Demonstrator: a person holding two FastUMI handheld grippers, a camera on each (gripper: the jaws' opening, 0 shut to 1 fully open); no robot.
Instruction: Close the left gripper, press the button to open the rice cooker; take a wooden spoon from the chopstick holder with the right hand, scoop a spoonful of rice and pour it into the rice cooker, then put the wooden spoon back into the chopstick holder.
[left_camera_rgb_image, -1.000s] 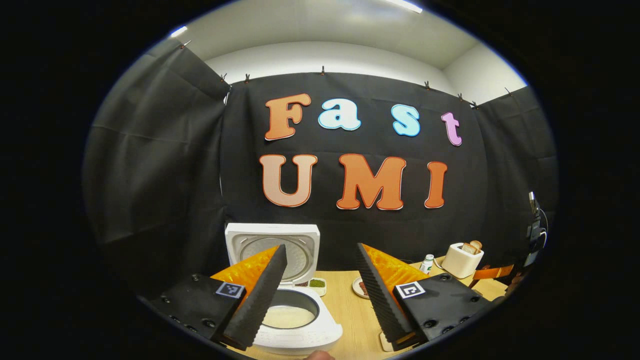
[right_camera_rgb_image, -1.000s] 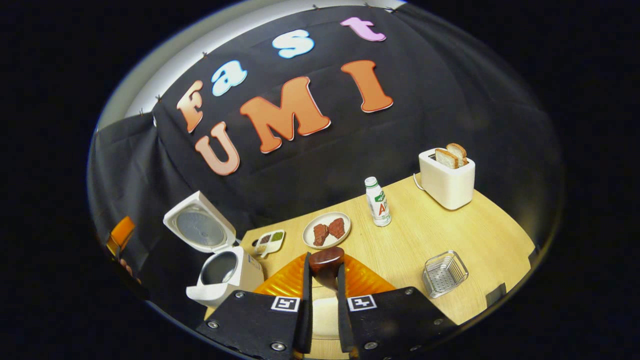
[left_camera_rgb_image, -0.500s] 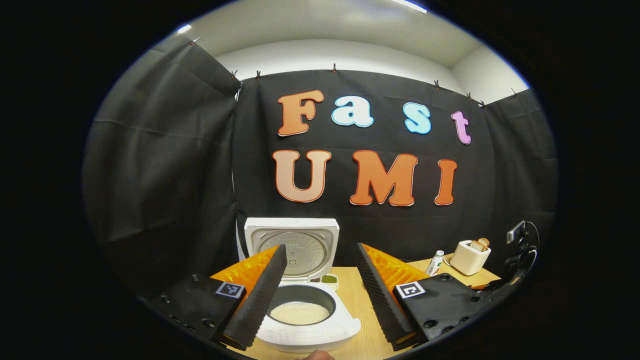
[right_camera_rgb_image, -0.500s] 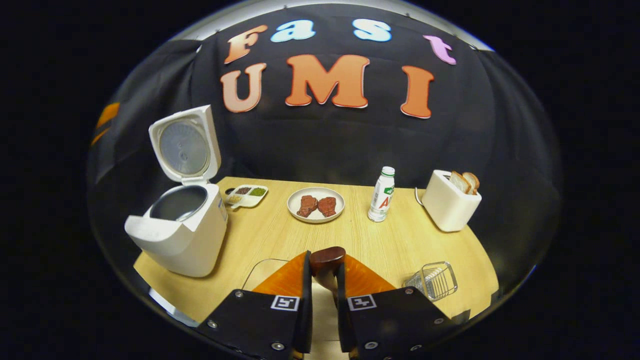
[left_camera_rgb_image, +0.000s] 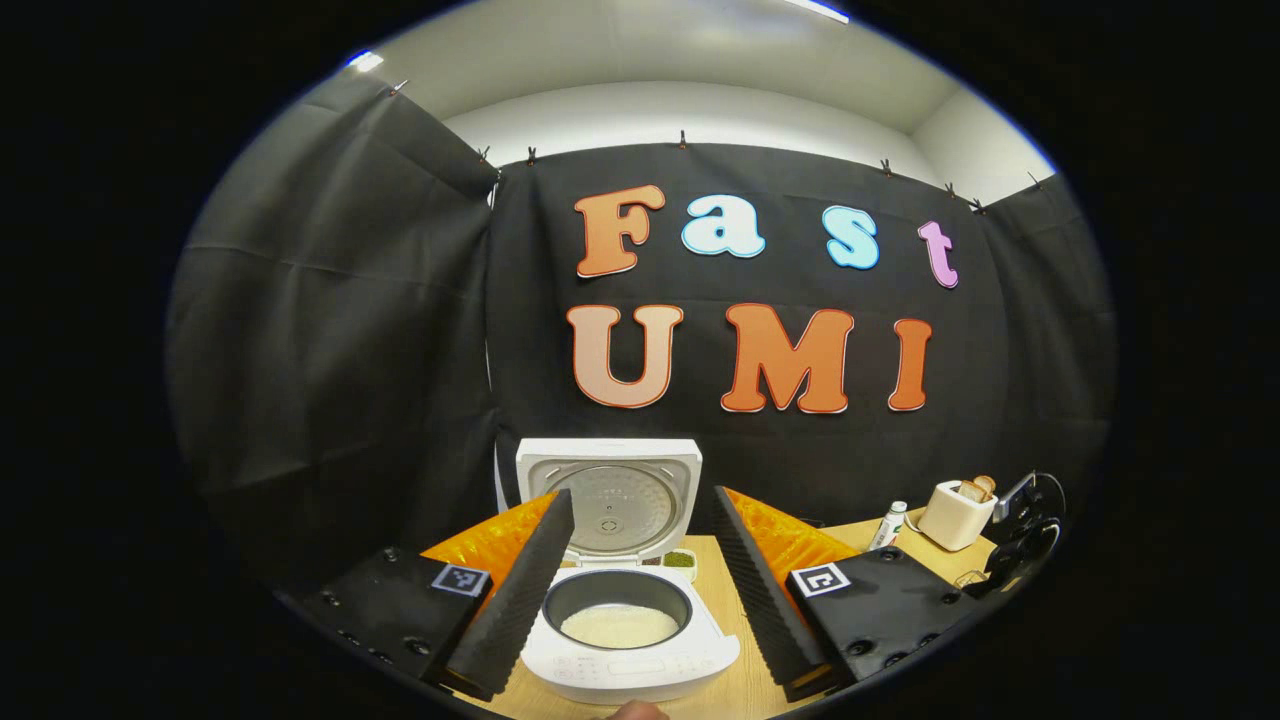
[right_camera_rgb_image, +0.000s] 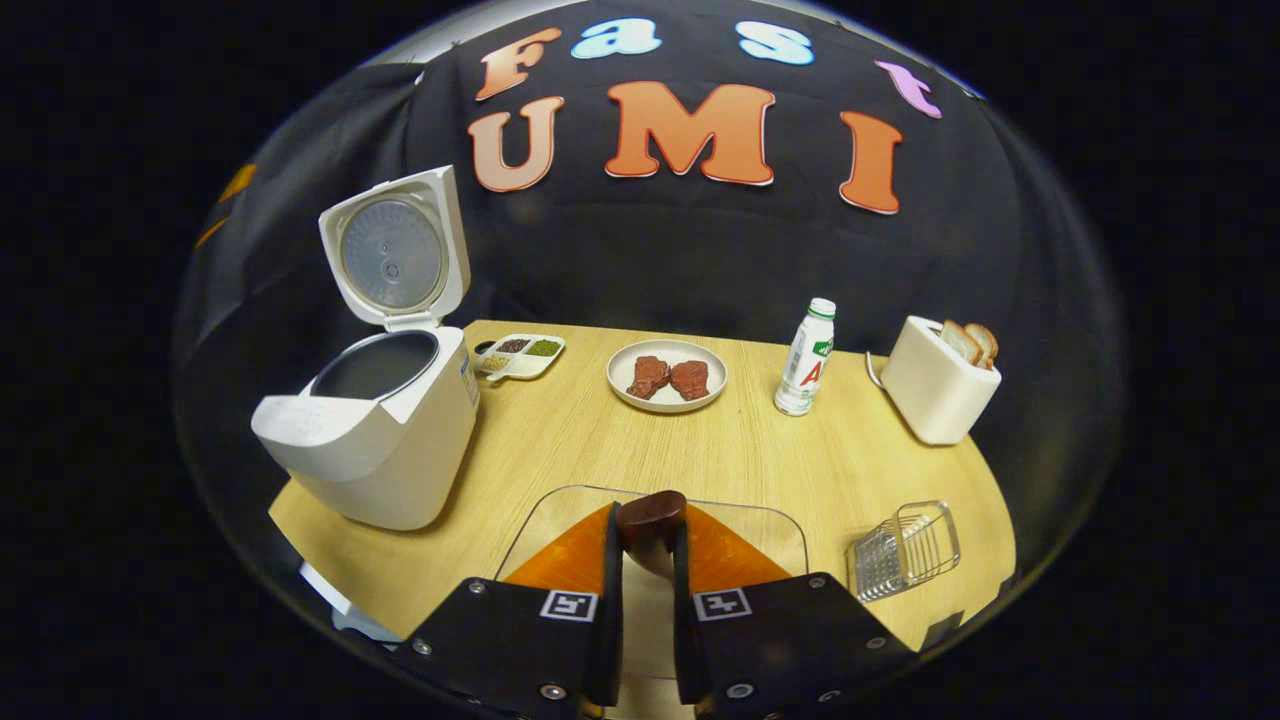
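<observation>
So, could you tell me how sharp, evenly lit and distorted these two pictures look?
Left gripper view: sharp, ceiling lights glare at the top, and the open rice cooker sits well lit between the left gripper fingers. Right gripper view: focus crisp, the table edge bows with fisheye distortion, and the wooden spoon is dark in the right gripper.

Rice cooker (right_camera_rgb_image: 375, 440): white, grey inside the lid
Rice (left_camera_rgb_image: 619, 626): off-white
Spoon (right_camera_rgb_image: 650, 520): dark reddish-brown wood
Table (right_camera_rgb_image: 740, 470): pale wood with fine grain
Plate (right_camera_rgb_image: 667, 375): white, two red-brown pieces on it
Bottle (right_camera_rgb_image: 806, 357): white, green cap
Toaster (right_camera_rgb_image: 935, 385): cream
Basket (right_camera_rgb_image: 902, 550): silver wire
</observation>
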